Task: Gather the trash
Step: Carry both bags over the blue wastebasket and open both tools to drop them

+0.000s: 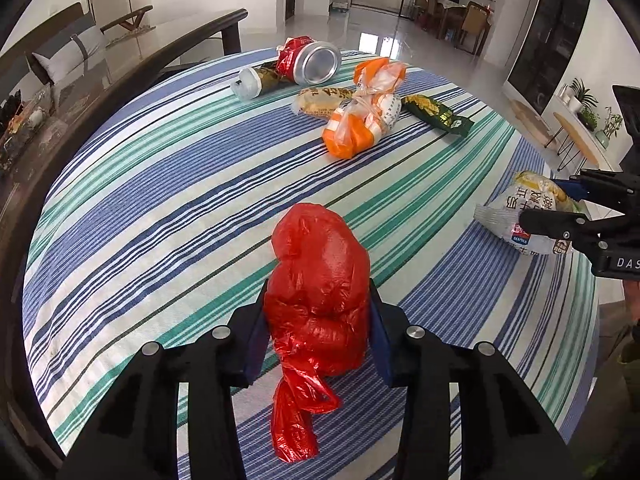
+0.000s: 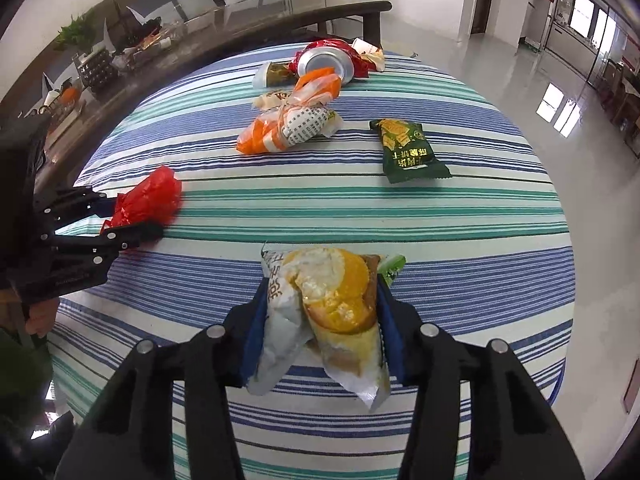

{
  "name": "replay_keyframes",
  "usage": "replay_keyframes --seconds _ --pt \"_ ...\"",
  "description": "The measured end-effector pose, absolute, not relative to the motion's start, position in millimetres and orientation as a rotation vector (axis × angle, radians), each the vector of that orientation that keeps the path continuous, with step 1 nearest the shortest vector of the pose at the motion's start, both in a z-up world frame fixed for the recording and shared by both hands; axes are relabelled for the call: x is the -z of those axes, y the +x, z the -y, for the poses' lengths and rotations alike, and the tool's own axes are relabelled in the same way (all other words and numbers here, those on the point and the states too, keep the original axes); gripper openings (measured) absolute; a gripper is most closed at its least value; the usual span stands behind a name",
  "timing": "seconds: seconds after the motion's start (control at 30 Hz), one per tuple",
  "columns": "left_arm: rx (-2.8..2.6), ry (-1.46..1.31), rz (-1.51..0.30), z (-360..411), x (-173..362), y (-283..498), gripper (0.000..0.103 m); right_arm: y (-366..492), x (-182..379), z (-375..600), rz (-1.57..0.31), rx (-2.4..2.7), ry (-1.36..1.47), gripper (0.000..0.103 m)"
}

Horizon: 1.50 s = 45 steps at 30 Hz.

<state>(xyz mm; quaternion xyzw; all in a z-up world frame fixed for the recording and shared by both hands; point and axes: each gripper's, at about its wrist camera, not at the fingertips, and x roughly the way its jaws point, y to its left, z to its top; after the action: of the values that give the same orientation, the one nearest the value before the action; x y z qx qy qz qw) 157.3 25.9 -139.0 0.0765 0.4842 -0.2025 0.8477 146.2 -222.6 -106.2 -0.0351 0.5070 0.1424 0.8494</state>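
Note:
My left gripper (image 1: pixel 318 300) is shut on a crumpled red plastic bag (image 1: pixel 318 280) over the striped tablecloth; it also shows in the right wrist view (image 2: pixel 132 216) with the red bag (image 2: pixel 150 196). My right gripper (image 2: pixel 320 296) is shut on a white and yellow bread wrapper (image 2: pixel 324 300); it also shows in the left wrist view (image 1: pixel 560 204) holding the wrapper (image 1: pixel 520 212). More trash lies at the table's far side: an orange and white bag (image 1: pixel 364 116), a green snack packet (image 1: pixel 436 114), a silver can (image 1: pixel 316 62).
The round table has a blue, green and white striped cloth (image 1: pixel 160 200). A yellow wrapper (image 1: pixel 320 100) and a small bottle (image 1: pixel 256 80) lie by the can. A dark glass-topped table (image 2: pixel 240 12) stands beyond. Shiny floor (image 2: pixel 580 120) lies to the right.

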Motion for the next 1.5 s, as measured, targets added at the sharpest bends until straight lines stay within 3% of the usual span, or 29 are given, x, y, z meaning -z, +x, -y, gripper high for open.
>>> replay_keyframes --seconds 0.4,0.77,1.03,1.5 --pt "0.626 0.167 -0.967 59 94 120 0.042 109 59 312 -0.935 -0.238 0.116 0.048" --pt "0.883 0.194 -0.98 238 75 109 0.042 82 67 478 -0.905 0.099 0.235 0.048" --pt "0.954 0.237 -1.045 364 110 122 0.043 79 110 564 -0.953 0.252 0.346 0.049" --pt "0.951 0.298 -1.137 449 178 148 0.044 86 167 639 -0.996 0.308 0.591 0.049"
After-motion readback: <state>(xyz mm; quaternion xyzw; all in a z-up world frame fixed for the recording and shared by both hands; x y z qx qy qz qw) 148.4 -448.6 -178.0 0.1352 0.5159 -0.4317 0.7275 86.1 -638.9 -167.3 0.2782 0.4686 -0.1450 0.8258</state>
